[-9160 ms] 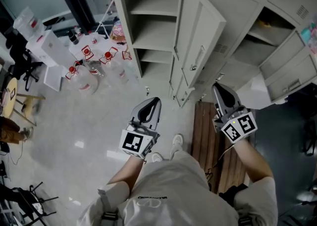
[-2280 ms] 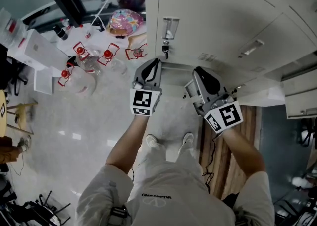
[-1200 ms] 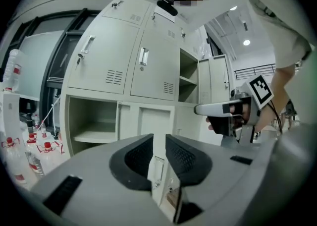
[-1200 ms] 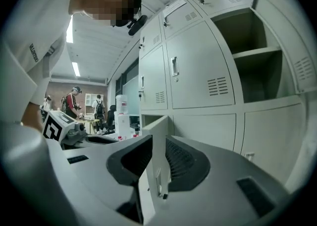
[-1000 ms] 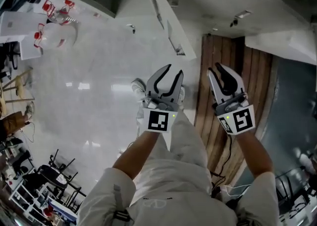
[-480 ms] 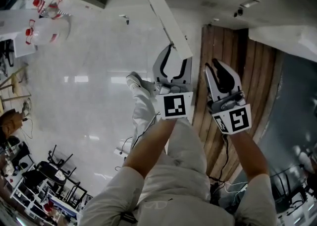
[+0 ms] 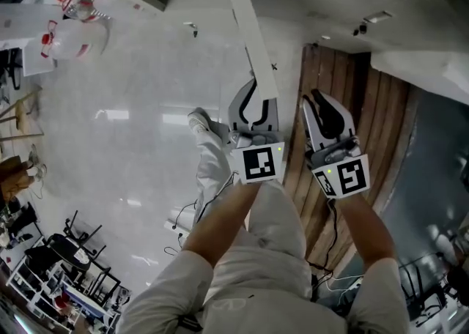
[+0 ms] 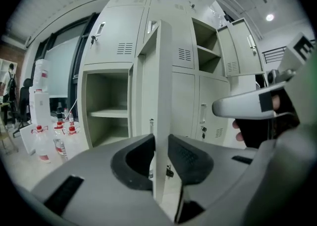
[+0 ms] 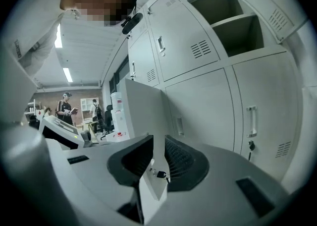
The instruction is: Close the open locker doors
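L gripper [image 8: 161,141] closing round pale door-edge [image 8: 161,71]

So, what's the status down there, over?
Left gripper: fingers closing on the edge of the open pale grey metal locker door. Right gripper alongside: fingers closing, door showing between them, no grip evident. No obstruction seen.

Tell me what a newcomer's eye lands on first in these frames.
The open locker door stands edge-on, dead centre in the left gripper view. The left gripper is closing its jaws on that edge, pads against both faces. Left of the door gapes a lower compartment with one shelf, and an upper compartment also stands open, high on the right.
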Demonstrator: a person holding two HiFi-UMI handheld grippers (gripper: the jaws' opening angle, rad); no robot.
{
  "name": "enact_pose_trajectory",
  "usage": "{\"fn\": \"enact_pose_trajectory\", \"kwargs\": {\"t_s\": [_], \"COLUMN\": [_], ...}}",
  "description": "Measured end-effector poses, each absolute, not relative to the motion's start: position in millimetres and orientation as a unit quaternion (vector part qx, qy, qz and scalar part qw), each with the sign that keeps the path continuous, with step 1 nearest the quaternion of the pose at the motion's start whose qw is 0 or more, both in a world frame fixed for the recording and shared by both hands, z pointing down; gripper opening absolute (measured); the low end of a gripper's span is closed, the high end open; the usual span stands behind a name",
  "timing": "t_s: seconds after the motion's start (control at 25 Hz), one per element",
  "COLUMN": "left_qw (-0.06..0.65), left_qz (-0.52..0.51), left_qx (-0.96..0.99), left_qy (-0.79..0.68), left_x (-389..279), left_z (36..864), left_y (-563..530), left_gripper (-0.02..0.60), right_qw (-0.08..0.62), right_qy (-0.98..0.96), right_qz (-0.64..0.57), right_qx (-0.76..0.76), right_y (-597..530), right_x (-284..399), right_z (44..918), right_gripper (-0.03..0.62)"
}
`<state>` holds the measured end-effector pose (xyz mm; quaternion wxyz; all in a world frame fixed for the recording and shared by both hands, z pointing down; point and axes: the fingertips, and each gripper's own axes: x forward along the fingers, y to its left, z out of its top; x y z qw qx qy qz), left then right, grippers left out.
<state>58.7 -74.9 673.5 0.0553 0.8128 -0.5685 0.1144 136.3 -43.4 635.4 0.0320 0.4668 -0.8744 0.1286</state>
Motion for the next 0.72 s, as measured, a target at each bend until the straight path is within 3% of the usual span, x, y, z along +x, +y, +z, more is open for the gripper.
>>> {"fn": "enact_pose_trajectory", "kwargs": {"t_s": [0.2,0.48,0.72], "left_qw": [0.050,0.033,0.020], "left_qz": [0.122,0.142,0.141], "left_qx": [0.828,0.860,0.894], "left_qy": [-0.544,-0.490,-0.425], "left_x": [28.7,-1.8,-24.6], "left_z": [674.2,675.0,672.3], "left_y": [-69.5,-68.9,-69.2], "left_gripper": [0.087,0.088,0.089], "right_qw": [0.070,0.103,0.093], "right_qy": [-0.903,-0.929,-0.942], "right_qz": [0.120,0.099,0.092], "right_qx": [0.407,0.342,0.309], "right_y": [-39.7,-48.4,-62.5], "right_x": [91.6,23.8,-6.0], "right_z": [658.9,689.6,690.8], "right_gripper": [0.083,0.140,0.147]}}
